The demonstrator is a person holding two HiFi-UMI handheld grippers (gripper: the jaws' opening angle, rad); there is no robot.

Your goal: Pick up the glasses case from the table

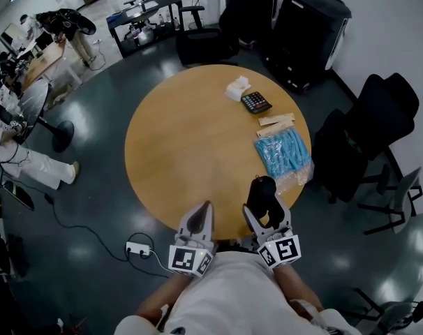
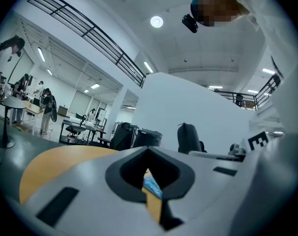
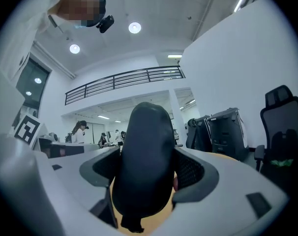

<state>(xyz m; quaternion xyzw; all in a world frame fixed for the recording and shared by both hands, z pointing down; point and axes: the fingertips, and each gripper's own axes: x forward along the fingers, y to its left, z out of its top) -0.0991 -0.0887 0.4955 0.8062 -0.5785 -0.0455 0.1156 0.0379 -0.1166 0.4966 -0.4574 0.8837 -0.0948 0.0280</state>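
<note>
Both hand-held grippers sit close to the person's torso at the near rim, jaws pointing away over the round wooden table [image 1: 190, 138]. The table carries a calculator [image 1: 256, 102], a blue packet [image 1: 283, 152] and a white pack [image 1: 236, 88], with dark glossy floor and office chairs [image 1: 379, 117] around it. The left hand-held gripper [image 1: 206, 209] has its jaws together, holding nothing. The right hand-held gripper [image 1: 266, 211] is clamped on the black glasses case [image 1: 262, 190], which stands upright between its jaws over the near rim.
</note>
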